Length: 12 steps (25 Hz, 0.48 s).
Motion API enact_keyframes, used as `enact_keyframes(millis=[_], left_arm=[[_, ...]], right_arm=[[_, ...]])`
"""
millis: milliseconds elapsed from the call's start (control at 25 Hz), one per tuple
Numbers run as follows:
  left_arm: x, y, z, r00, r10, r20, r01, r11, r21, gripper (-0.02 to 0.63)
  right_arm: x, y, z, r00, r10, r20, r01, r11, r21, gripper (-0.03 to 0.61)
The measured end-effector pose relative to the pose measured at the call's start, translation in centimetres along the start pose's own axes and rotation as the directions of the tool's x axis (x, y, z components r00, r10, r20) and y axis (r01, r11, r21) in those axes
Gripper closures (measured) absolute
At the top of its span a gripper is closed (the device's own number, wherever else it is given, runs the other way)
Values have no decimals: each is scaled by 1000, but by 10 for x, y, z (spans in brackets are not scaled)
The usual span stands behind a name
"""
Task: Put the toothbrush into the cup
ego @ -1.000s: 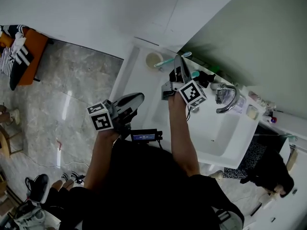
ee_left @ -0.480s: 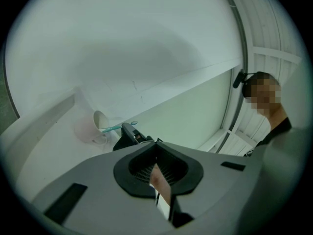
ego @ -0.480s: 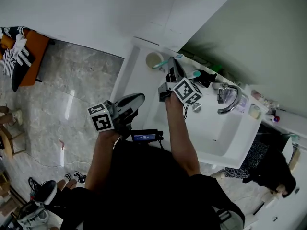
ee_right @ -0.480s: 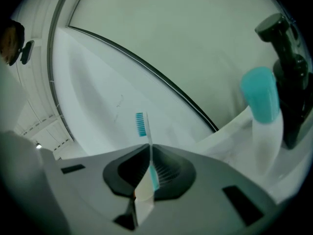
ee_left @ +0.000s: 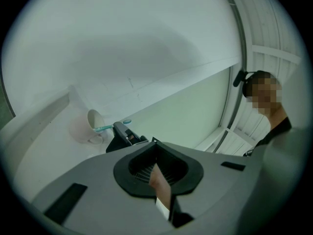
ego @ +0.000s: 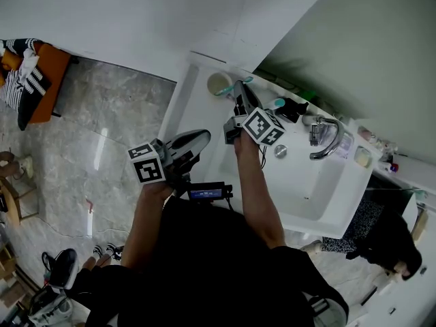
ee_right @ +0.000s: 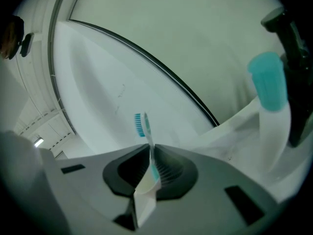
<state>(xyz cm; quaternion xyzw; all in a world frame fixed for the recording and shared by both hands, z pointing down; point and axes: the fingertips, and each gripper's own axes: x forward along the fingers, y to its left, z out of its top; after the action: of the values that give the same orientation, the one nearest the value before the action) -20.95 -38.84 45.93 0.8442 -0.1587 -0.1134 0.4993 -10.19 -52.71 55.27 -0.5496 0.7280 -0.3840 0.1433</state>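
Note:
A pale cup (ego: 219, 84) stands at the far left corner of the white counter (ego: 194, 118); in the left gripper view the cup (ee_left: 93, 125) sits left of centre. My right gripper (ego: 240, 95) is shut on a white and teal toothbrush (ego: 235, 86) and holds it just right of the cup. The handle end reaches the cup's rim. In the right gripper view the toothbrush (ee_right: 143, 126) sticks up out of the shut right gripper (ee_right: 150, 166), bristle head on top. My left gripper (ego: 196, 137) hangs shut and holds nothing by the counter's front edge, and the left gripper (ee_left: 159, 177) looks toward the cup.
A sink basin (ego: 310, 189) with a chrome faucet (ego: 321, 139) lies right of my right hand. A dark pump bottle (ego: 293, 107) and a teal-capped bottle (ee_right: 268, 87) stand by the wall. An orange seat with clothes (ego: 30, 73) is on the marble floor. A person (ee_left: 266, 94) shows at right.
My right gripper has sunk and shifted left toward the cup with the toothbrush, whose handle end now meets the rim. The left gripper has barely moved.

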Motion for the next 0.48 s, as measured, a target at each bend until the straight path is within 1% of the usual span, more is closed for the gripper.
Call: enact_keyframes(millis=[400,440,480], left_arm=[[-1,-3,-2,1000,-5,0,5,1000,10,604],[-2,-4,-2,1000,-6,1,6,1000,11,606],[-3,-5,-1,1000,-9,3,9,1000,11,606]], right_arm=[[1,9,-11,997,46,-55,-48,998,-42,541],[1,11,-13,997,53,-60,-55,998,-44,525],[2,13,-14,996,58,-66,-61,997,-43,493]])
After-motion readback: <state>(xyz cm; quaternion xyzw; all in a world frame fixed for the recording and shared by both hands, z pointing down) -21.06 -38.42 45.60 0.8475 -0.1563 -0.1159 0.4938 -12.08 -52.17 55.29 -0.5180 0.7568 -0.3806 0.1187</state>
